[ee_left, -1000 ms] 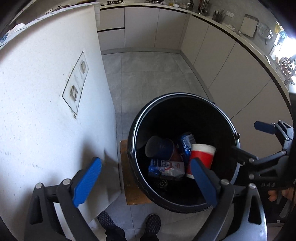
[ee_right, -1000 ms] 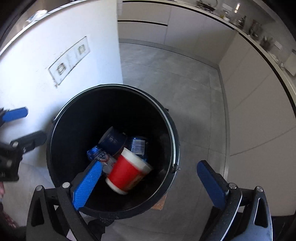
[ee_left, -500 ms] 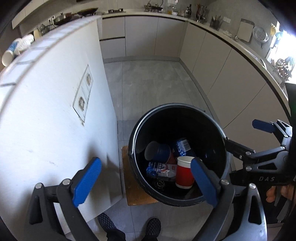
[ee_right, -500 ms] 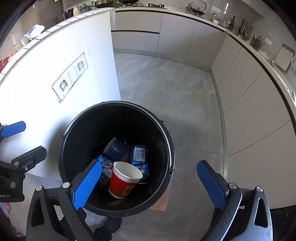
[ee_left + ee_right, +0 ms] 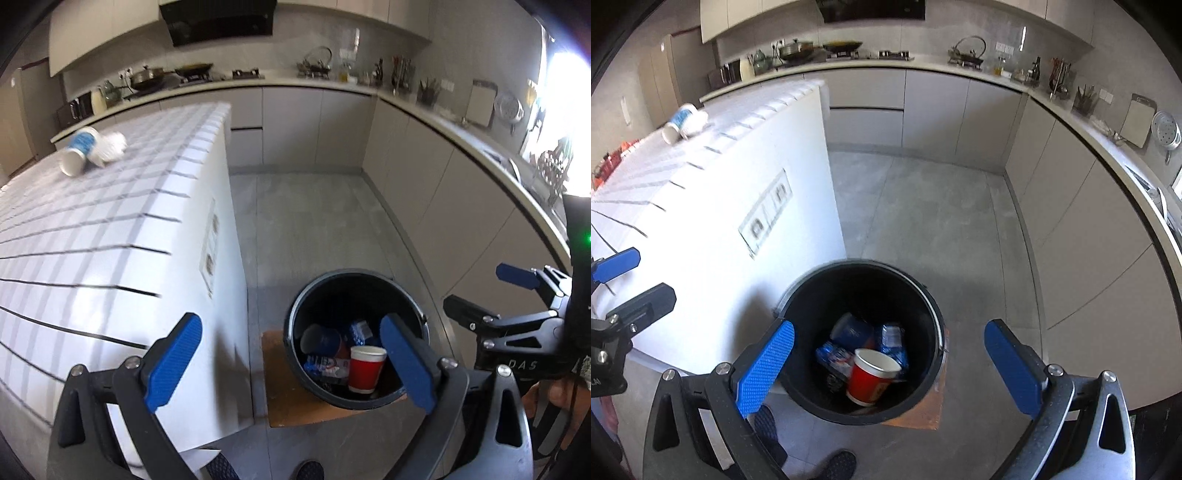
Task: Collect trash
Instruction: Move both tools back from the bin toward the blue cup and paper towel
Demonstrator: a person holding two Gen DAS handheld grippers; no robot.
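A red cup stands among blue wrappers inside the black bin on the floor beside the tiled bench. Above, the left hand-held gripper and right hand-held gripper gape wide, holding nothing.

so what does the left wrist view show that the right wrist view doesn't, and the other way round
Only the left wrist view: the bright window at far right and the open right gripper from the side.

Only the right wrist view: red items at the far left of the tiled counter, and the open left gripper from the side.

Both: the round black trash bin holding a red paper cup, and a blue-and-white cup lying on the white tiled counter.
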